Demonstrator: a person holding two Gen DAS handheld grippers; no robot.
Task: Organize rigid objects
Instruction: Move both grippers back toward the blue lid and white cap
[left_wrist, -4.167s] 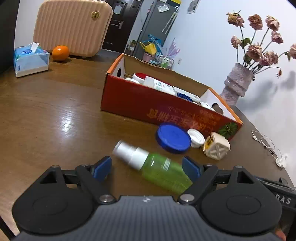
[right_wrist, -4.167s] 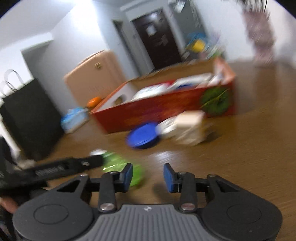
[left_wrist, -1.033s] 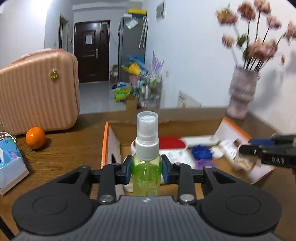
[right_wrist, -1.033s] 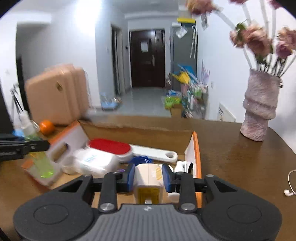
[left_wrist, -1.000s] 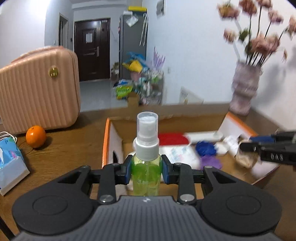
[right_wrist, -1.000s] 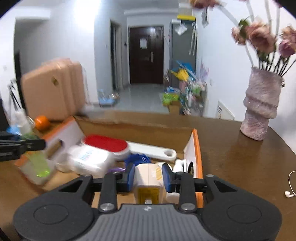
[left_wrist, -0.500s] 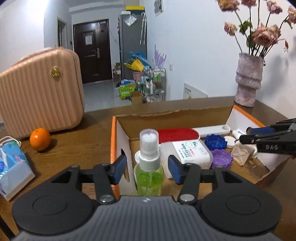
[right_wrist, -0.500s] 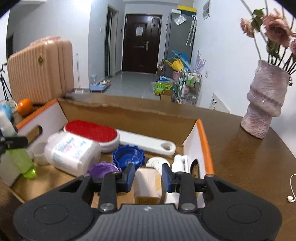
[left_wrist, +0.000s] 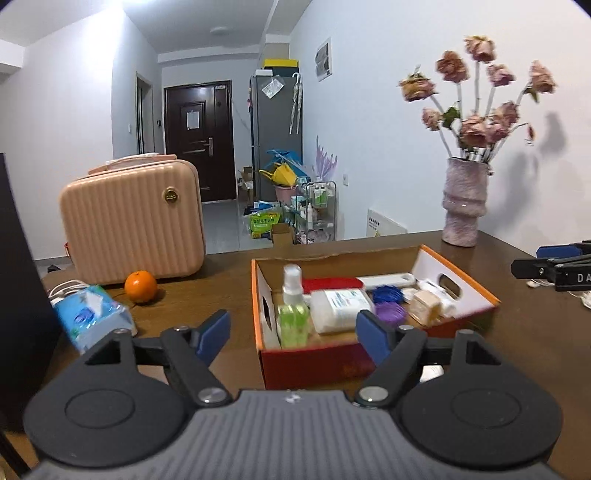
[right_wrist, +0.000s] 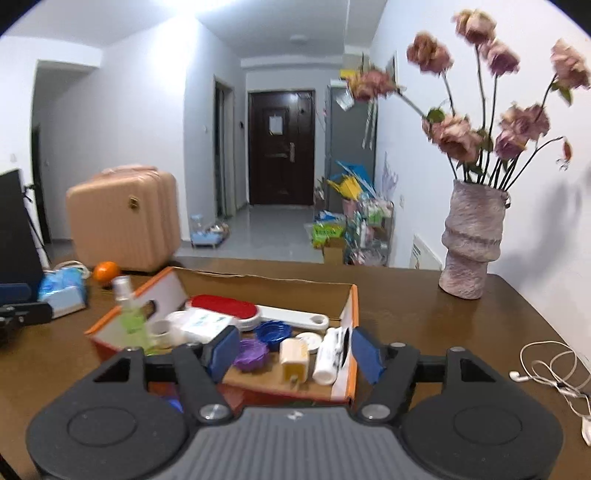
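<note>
The red cardboard box (left_wrist: 461, 282) with its orange rim (right_wrist: 354, 306) holds several items. A green spray bottle (left_wrist: 293, 314) stands upright at its left end (right_wrist: 131, 314). A cream carton (right_wrist: 294, 356) lies near the right end (left_wrist: 426, 306), beside purple and blue lids. My left gripper (left_wrist: 291, 338) hovers in front of the box, jaws opening and empty. My right gripper (right_wrist: 293, 350) is also back from the box, jaws opening with nothing pressed between them. A white lid (left_wrist: 430, 373) peeks out on the table before the box.
A pink vase of dried flowers (right_wrist: 471, 243) stands at the back right. White earphones (right_wrist: 550, 369) lie at the right. On the left are a peach case (left_wrist: 133, 218), an orange (left_wrist: 140, 286), a tissue pack (left_wrist: 90, 317) and a black bag (left_wrist: 18, 295).
Both grippers opened and let go: the spray bottle and the cream carton now rest in the box. Both grippers pulled back and rose, so the box looks smaller and farther off.
</note>
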